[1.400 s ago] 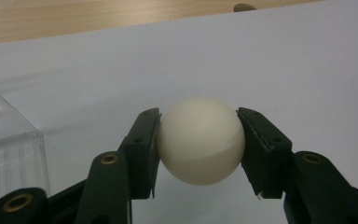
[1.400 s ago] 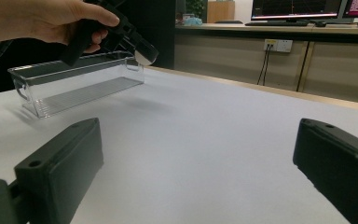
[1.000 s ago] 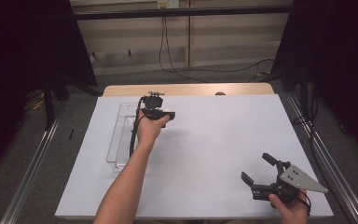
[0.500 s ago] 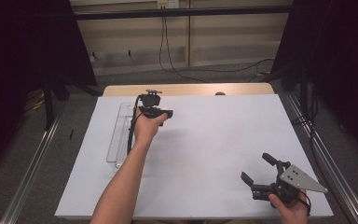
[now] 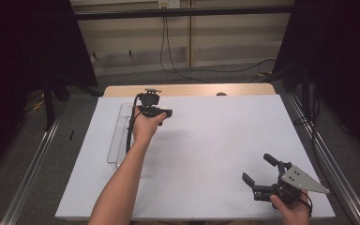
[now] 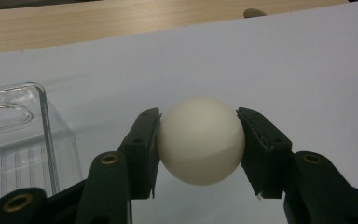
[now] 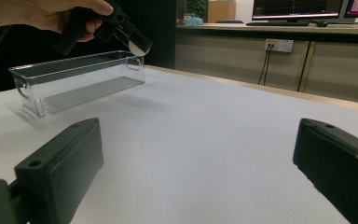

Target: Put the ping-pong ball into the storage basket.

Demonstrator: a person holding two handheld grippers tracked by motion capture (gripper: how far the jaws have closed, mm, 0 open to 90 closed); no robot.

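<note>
- High view: the left gripper (image 5: pixel 165 112) is held above the far left part of the white table sheet (image 5: pixel 215 140), just beside the clear plastic bin (image 5: pixel 117 140), which lies lengthwise along the sheet's left edge. The right gripper (image 5: pixel 260 174) sits at the near right corner, jaws spread wide with nothing between them.
- Left gripper view: the jaws are closed on a ball (image 6: pixel 200 140), one pad pressing on each side. The ball is off-white, smooth, matt and round, without markings. It is raised above the sheet; a corner of the bin stands to its left.
- Right gripper view: both jaws stand far apart, empty, low over the sheet. Farther off, the ball (image 7: pixel 140 45) is gripped above the bin's end.
</note>
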